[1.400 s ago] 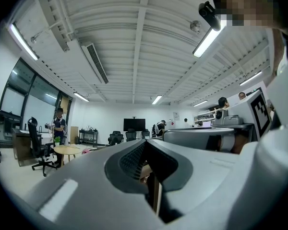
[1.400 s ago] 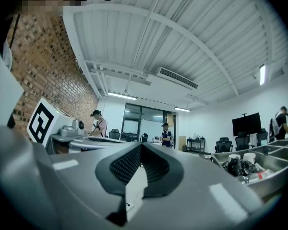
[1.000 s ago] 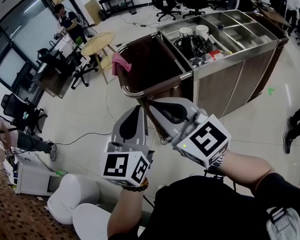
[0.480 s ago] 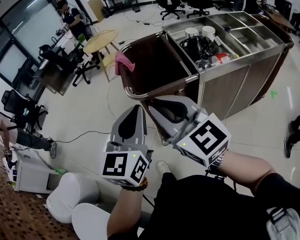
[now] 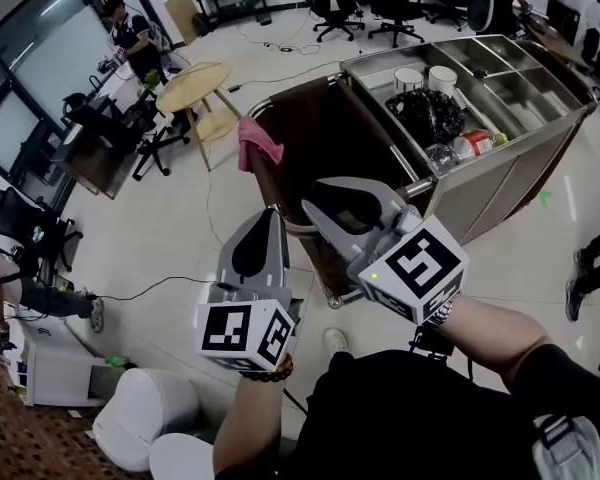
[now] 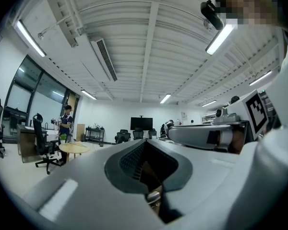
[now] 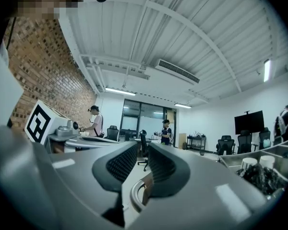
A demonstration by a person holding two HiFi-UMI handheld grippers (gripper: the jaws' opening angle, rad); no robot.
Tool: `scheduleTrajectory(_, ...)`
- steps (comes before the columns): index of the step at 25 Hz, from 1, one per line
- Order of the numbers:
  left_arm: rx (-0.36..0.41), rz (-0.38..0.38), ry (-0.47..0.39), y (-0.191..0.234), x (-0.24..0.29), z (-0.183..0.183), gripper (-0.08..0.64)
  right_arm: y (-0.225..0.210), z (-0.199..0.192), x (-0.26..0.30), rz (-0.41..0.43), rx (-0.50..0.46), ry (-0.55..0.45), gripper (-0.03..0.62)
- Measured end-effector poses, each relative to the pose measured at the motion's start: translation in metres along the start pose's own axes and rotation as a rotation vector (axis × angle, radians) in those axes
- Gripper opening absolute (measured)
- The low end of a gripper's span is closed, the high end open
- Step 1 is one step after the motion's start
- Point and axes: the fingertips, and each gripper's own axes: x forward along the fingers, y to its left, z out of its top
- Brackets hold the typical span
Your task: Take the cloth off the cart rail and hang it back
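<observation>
A pink cloth (image 5: 252,140) hangs over the far left corner of the cart's curved steel rail (image 5: 263,184). Both grippers are held side by side just in front of the rail's near corner, pointing at it. My left gripper (image 5: 272,216) has its jaws together and holds nothing. My right gripper (image 5: 312,198) is open: its jaws have just been opening, and a narrow gap shows between them in the right gripper view (image 7: 143,153), with nothing in it. The rail (image 7: 134,193) shows beyond the jaws. The cloth lies beyond both grippers, untouched.
The cart (image 5: 500,183) has a steel top with compartments holding two white cups (image 5: 425,76), a black bag (image 5: 430,114) and a bottle (image 5: 476,146). A round wooden table (image 5: 198,86) and office chairs stand beyond. A white bin (image 5: 145,413) sits lower left.
Both grippers have moved forward together toward the cart rail, which now lies right at their tips. The right gripper's jaws have parted.
</observation>
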Motion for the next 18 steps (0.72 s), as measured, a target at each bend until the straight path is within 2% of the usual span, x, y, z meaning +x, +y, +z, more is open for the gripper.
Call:
scheduleTrajectory(1,-0.006,-0.005,0.001,0.013,0.005,0.001,0.003,-0.004,-0.001,0.013,-0.013,0.009,0.013,0.060)
scheduleTrajectory(4,-0.013,-0.034,-0.001,0.049,0.021,0.003,0.003,-0.020,-0.003,0.055,-0.022,-0.082,-0.025,0.065)
scheduleTrajectory(6,-0.023,-0.045,0.008,0.074,0.031,0.001,0.003,-0.031,-0.008,0.082,-0.035,-0.094,-0.012,0.075)
scheduleTrajectory(13,-0.085,-0.069,0.025,0.201,0.060,0.022,0.003,-0.054,-0.019,0.215,-0.092,-0.062,0.157,0.103)
scheduleTrajectory(18,-0.114,-0.075,0.022,0.233,0.076,0.016,0.003,-0.077,-0.045,0.249,-0.112,-0.083,0.266,0.117)
